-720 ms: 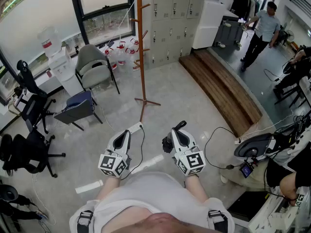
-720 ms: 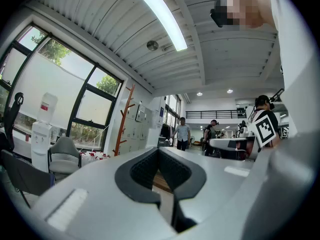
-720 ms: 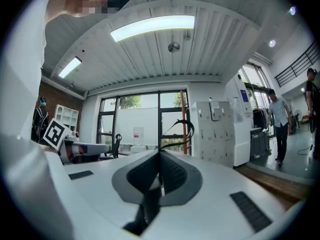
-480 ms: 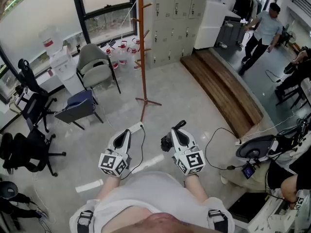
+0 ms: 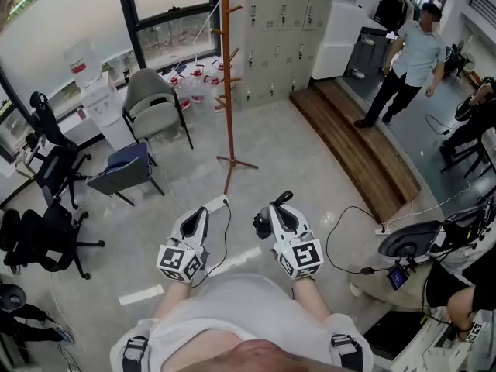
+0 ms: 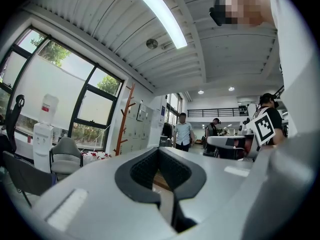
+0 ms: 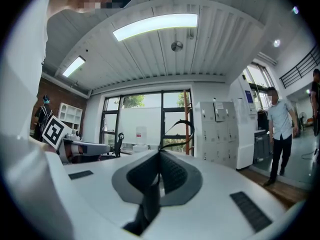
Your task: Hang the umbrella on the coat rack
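The tall orange-brown coat rack (image 5: 226, 76) stands on the floor ahead of me, its pegs bare; it also shows as the coat rack (image 6: 124, 121) and the coat rack (image 7: 186, 115). My right gripper (image 5: 274, 208) (image 7: 160, 154) is shut on the black strap (image 7: 183, 132) of a small folded black umbrella (image 5: 262, 225), which hangs at the gripper's left side. The strap loops out past the jaw tips. My left gripper (image 5: 202, 211) (image 6: 159, 150) is held level beside it, shut, with nothing in it. Both are well short of the rack.
Grey chairs (image 5: 151, 108) and black office chairs (image 5: 46, 242) stand at the left by the window. Grey lockers (image 5: 283, 22) line the back wall. A person (image 5: 403, 60) stands on a wooden platform (image 5: 360, 149) at the right. Cables (image 5: 349, 239) and equipment lie at the right.
My right gripper with the umbrella has shifted a little left and forward. The person at the back right has stepped onto the wooden platform and turned. The left gripper has kept still.
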A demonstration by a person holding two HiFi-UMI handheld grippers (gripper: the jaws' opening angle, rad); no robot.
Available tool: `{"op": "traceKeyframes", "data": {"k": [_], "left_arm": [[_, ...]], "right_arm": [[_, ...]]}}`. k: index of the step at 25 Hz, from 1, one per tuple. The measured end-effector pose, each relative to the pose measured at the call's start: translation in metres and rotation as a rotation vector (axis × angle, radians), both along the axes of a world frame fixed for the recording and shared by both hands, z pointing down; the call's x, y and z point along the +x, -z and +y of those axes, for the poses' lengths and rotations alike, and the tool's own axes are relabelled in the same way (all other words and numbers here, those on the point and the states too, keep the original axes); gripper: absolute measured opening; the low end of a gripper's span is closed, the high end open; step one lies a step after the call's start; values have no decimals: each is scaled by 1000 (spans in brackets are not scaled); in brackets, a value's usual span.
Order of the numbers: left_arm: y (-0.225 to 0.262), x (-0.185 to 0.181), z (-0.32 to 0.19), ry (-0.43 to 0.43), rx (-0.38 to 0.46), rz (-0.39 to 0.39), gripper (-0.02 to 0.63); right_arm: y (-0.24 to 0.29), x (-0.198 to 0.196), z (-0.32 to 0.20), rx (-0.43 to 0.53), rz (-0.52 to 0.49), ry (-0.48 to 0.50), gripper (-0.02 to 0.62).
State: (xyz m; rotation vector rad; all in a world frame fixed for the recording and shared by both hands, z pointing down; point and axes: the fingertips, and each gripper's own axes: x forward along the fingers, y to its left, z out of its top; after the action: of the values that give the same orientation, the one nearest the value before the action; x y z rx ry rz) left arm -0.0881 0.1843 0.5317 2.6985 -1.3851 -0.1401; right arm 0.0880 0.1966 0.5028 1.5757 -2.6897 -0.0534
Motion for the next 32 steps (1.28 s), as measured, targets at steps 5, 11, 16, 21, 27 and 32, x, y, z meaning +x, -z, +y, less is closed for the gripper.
{"op": "traceKeyframes", "data": {"k": [5,11,16,21,27,32], "left_arm": [[0,3,-1,16,-4,-5,11],[1,15,-1,33,12,-23,11],[-1,29,-1,48,10,-16,11],[0,38,-7,50,4,-7,11],[0,38,-27,53,-4,3,11],[1,32,-62,42,-11,8,11]], "right_arm": [[0,3,-3,-2,-7,18,9],[1,11,-8,-2,-27,44,8],[0,16,-14,5,-28,80,8],[8,19,-26,6,-25,95,9],[15,21,-46,21,-39,102,9],[18,14,-77,16,-36,97,8]]}}
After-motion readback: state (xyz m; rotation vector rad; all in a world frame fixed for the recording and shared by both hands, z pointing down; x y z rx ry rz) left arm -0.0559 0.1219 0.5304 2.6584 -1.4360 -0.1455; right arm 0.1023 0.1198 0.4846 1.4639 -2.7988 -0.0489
